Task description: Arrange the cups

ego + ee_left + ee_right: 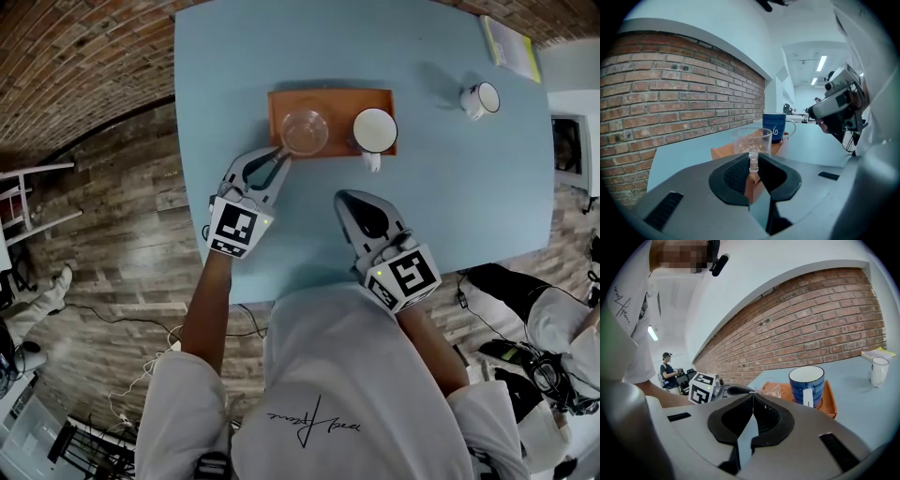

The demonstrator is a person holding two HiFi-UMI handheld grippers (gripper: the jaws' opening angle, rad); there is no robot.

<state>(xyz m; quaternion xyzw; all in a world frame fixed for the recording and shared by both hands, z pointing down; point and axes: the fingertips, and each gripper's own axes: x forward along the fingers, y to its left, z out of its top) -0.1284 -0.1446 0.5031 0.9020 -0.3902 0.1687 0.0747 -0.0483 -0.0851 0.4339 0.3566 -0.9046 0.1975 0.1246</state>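
An orange tray [342, 101] lies on the blue table [469, 197]. A clear glass cup [305, 131] [751, 139] is at the tray's left end, and my left gripper [281, 157] [753, 161] is shut on its handle from the near side. A blue mug [374, 129] [774, 126] [806, 385] with a white inside stands on the tray's right end. My right gripper [349, 199] [753, 397] is shut and empty over bare table, short of the tray. A white mug [480, 98] [879, 371] stands alone at the far right.
A yellow-green booklet [511, 45] [879, 354] lies at the table's far right corner. A brick wall runs along the table's far side. Another person sits in the background [669, 370]. Someone's legs and cables show by the table's right edge [553, 328].
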